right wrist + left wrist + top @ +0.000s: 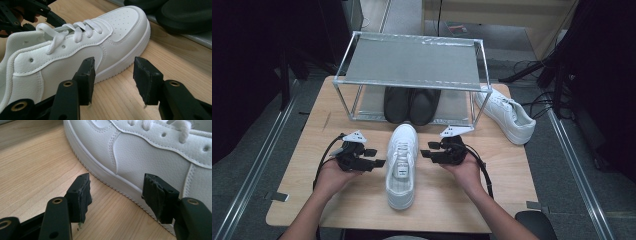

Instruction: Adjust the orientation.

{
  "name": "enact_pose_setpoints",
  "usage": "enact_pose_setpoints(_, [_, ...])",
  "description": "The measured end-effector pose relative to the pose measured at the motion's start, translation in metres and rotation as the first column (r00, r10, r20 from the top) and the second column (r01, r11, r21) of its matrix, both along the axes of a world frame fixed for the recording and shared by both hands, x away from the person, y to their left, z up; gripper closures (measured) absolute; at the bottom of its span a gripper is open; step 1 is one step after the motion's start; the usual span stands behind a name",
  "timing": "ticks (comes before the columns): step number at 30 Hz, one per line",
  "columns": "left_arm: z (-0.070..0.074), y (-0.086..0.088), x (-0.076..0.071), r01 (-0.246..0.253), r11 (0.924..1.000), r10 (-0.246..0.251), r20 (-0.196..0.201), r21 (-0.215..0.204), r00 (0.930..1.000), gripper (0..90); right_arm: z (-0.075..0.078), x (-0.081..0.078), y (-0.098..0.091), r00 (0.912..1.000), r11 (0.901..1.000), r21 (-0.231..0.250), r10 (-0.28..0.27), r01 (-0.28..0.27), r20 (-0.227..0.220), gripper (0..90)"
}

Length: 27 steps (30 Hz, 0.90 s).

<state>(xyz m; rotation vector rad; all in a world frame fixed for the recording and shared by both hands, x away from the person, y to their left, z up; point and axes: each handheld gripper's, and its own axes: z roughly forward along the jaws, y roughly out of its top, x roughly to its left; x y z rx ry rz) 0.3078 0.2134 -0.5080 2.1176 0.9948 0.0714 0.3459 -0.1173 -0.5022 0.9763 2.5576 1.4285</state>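
White leather sneaker (402,164) lies mid-desk (362,205), toe toward the far side, heel near; laced, perforated toe box, stitched panels, ribbed white sole. Left hand-held gripper (379,157) sits just left of it, right hand-held gripper (425,150) just right; both have jaws spread with nothing between the pads, clear of the shoe. High view adds the second white sneaker (506,115) at the far right, beside a metal-frame shelf rack (412,62) with a pair of black shoes (411,105) on its lower shelf. Left gripper view gets the sole edge and side panel close up, jaws just short of the sole. Right gripper view shows the toe perforations and laces, with the black shoes behind.
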Motion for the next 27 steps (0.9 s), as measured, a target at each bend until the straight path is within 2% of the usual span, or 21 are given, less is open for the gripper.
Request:
enact_pose_setpoints(11, [-0.002,0.002,0.002,-0.001,1.0,0.001,-0.001,-0.009,1.0,38.4,0.006,0.001,-0.01,0.9998,0.9999,0.007,-0.015,0.015,0.014,52.3])
enact_pose_setpoints(21, [-0.003,0.002,0.006,0.0,0.9996,0.001,0.004,-0.028,1.0,38.4,0.017,0.004,-0.029,0.9977,0.9982,0.009,-0.059,0.059,0.032,52.1])
enact_pose_setpoints(23, [-0.002,-0.001,0.008,0.005,0.9999,-0.005,-0.007,-0.013,1.0,38.2,0.019,0.004,-0.034,0.9967,0.9976,-0.001,-0.069,0.069,0.041,52.1])
enact_pose_setpoints(27, [-0.002,-0.004,0.009,0.014,0.9998,-0.014,0.001,-0.01,0.9999,38.0,0.021,0.005,-0.042,0.9945,0.9958,-0.013,-0.09,0.09,0.054,51.7])
